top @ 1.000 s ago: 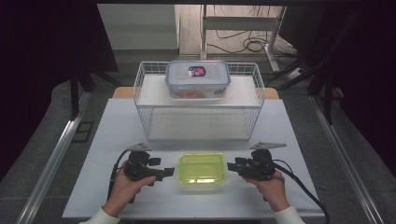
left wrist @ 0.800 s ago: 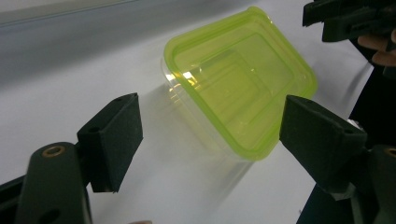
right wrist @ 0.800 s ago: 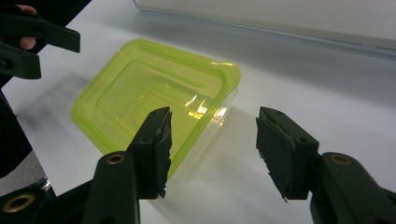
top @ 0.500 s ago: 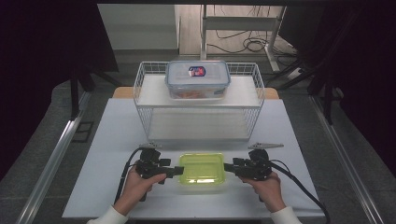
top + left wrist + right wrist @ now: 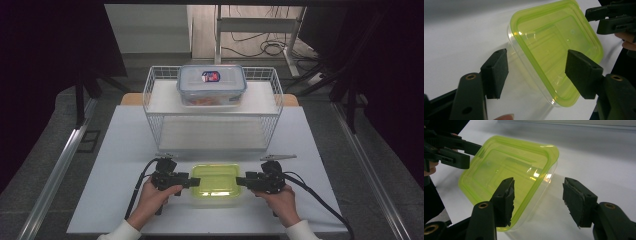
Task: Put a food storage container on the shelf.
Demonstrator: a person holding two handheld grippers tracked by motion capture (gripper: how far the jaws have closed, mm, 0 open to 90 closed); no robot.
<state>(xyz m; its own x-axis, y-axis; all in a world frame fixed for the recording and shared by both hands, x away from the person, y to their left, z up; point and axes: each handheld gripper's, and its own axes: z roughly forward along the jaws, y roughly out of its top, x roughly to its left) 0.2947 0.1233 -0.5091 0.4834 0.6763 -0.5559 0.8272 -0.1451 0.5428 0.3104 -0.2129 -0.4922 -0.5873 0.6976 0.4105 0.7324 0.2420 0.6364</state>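
A clear tub with a lime-green lid point(image 5: 216, 179) lies flat on the white table near its front edge. My left gripper point(image 5: 192, 181) reaches in from the left. In the left gripper view its jaws point(image 5: 536, 62) straddle the tub's point(image 5: 554, 45) left side, one pad over the lid and one beside the clear wall. They have just been closing, and neither pad visibly presses. My right gripper point(image 5: 241, 181) comes from the right. Its jaws point(image 5: 539, 185) have just been opening and stand wide around a corner of the tub point(image 5: 506, 167), without pressing on it.
A white wire basket point(image 5: 212, 120) stands across the middle of the table just behind the tub. A clear box with a blue-rimmed lid point(image 5: 211, 85) rests at the basket's back top. Bare table lies to the left and right of my hands.
Both hands have moved inward from beside the tub, so each gripper's jaws now straddle one side of it. The left gripper has also come down a little. The tub has not moved.
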